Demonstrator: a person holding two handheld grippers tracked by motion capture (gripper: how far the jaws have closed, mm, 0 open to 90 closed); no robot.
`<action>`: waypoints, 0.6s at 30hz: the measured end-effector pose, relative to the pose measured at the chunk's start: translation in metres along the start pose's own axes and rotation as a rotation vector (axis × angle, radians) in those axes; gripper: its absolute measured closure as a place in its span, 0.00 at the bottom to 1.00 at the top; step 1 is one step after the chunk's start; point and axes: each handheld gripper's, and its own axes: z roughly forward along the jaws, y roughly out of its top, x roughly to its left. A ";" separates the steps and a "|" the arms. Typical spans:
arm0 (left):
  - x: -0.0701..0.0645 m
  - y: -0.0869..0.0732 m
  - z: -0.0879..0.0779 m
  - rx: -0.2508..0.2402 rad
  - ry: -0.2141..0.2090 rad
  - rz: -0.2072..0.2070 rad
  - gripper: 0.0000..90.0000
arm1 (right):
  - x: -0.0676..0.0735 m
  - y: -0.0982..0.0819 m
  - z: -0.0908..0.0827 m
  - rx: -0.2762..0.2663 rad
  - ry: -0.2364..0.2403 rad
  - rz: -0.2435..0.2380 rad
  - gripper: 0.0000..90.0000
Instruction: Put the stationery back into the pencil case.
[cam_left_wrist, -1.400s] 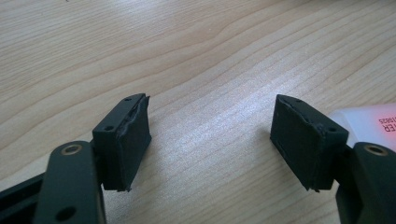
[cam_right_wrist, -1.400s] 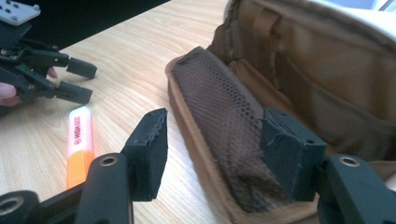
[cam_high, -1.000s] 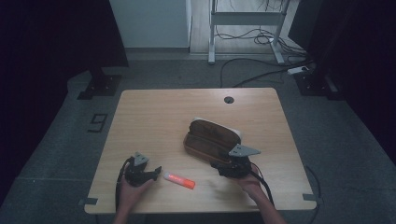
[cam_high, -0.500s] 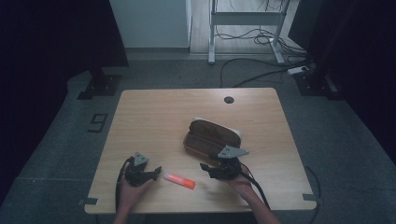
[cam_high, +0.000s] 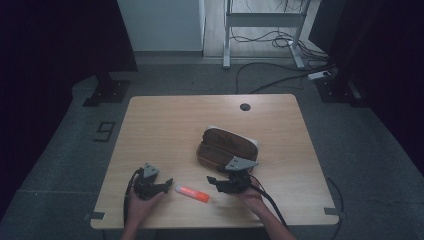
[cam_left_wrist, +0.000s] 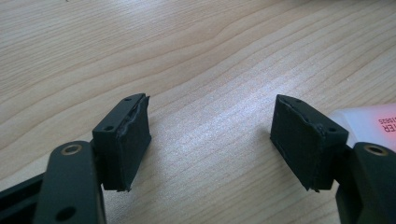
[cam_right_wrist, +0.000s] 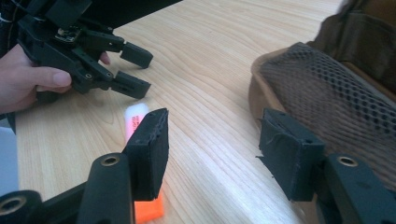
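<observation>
An orange marker with a white cap (cam_high: 192, 193) lies near the table's front edge, between my two grippers. My left gripper (cam_high: 166, 183) stands open just left of its white end (cam_left_wrist: 369, 122), which peeks out behind the right-hand jaw; bare wood lies between the jaws (cam_left_wrist: 212, 107). My right gripper (cam_high: 212, 181) is open too, low over the marker's orange end (cam_right_wrist: 150, 210), and points toward the left gripper (cam_right_wrist: 142, 72). In the right gripper view the marker (cam_right_wrist: 135, 116) passes behind the left-hand jaw, not between the two (cam_right_wrist: 215, 126). A brown zip case (cam_high: 227, 147) lies open beside the right gripper.
The case's mesh pocket (cam_right_wrist: 327, 88) sits close to my right gripper's right-hand jaw. A dark round grommet (cam_high: 244, 106) is set into the table's far edge. Bare wooden tabletop (cam_high: 160, 135) stretches across the left and far half.
My right gripper has moved left and toward the front, away from the case and up to the marker's orange end. The left gripper and the marker have stayed put.
</observation>
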 end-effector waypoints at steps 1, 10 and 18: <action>0.000 0.000 0.000 0.000 0.000 0.000 0.31 | 0.003 0.001 0.002 0.000 0.008 -0.003 0.47; 0.000 0.000 0.000 0.000 0.000 0.000 0.31 | 0.009 0.001 0.012 0.009 0.027 -0.009 0.47; 0.000 0.000 0.000 0.000 0.000 0.000 0.31 | 0.016 -0.001 0.019 0.023 0.042 -0.016 0.47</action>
